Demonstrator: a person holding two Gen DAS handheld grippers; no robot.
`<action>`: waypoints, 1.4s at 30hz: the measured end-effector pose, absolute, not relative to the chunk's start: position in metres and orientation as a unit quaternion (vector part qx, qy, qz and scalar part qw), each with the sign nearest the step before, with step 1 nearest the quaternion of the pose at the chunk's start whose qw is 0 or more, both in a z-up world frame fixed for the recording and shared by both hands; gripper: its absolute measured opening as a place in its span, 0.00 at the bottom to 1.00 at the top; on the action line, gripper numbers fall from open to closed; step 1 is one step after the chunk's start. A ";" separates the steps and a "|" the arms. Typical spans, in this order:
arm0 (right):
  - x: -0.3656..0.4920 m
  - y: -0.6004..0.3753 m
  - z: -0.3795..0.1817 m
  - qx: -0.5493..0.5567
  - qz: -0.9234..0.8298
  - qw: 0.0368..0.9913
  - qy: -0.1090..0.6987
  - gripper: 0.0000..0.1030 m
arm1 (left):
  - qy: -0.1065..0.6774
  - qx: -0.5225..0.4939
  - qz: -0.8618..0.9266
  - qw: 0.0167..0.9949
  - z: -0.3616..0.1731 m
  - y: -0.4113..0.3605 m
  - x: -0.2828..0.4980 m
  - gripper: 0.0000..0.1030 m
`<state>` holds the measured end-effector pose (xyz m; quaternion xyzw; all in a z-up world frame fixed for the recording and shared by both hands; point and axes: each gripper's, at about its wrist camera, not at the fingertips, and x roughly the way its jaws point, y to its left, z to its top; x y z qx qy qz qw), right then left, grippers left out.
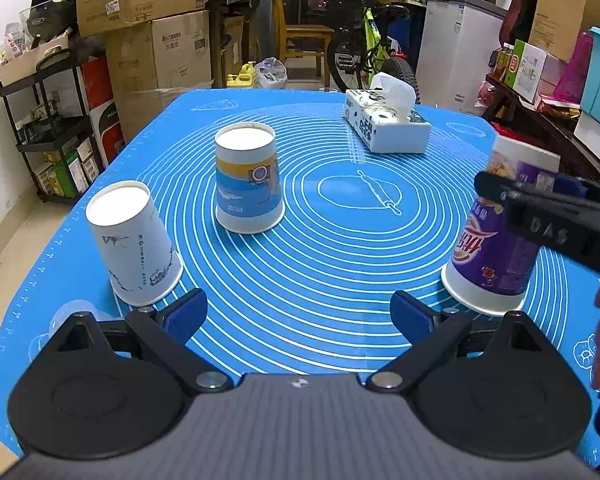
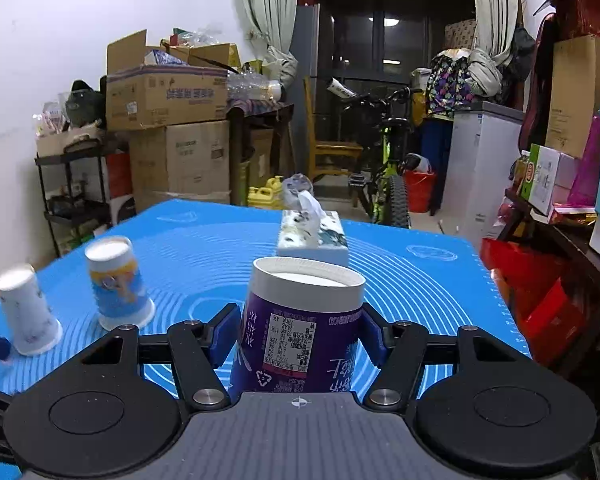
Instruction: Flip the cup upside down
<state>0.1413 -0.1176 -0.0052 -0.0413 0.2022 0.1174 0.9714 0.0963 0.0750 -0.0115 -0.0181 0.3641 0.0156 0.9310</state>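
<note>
A purple paper cup (image 2: 300, 332) stands upside down on the blue mat (image 2: 420, 280), its wide rim on the mat. My right gripper (image 2: 298, 330) has its blue pads against both sides of the cup. The cup also shows at the right of the left wrist view (image 1: 496, 236), with the right gripper's black fingers (image 1: 548, 204) around it. My left gripper (image 1: 298, 314) is open and empty, low over the mat's near edge.
A white cup (image 1: 134, 244) and a blue-and-yellow cup (image 1: 248, 184) stand upside down on the left of the mat (image 1: 340, 264). A tissue box (image 1: 384, 120) sits at the back. Boxes, shelves and a bicycle surround the table.
</note>
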 end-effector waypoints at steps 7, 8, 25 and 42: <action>0.123 -0.102 -0.013 -0.099 0.123 0.972 0.173 0.64 | 0.368 -0.021 0.015 0.930 -0.015 0.074 0.097 0.94; 0.121 -0.102 -0.013 -0.096 0.121 0.972 0.175 0.64 | 0.367 -0.022 0.014 0.930 -0.014 0.074 0.097 0.94; 0.084 -0.134 -0.004 -0.030 0.127 0.972 0.196 0.88 | 0.346 -0.008 -0.012 0.938 -0.002 0.050 0.068 0.94; -0.008 -0.180 0.009 -0.002 0.104 0.965 0.241 0.90 | 0.333 0.006 -0.042 0.942 0.007 0.035 0.011 0.94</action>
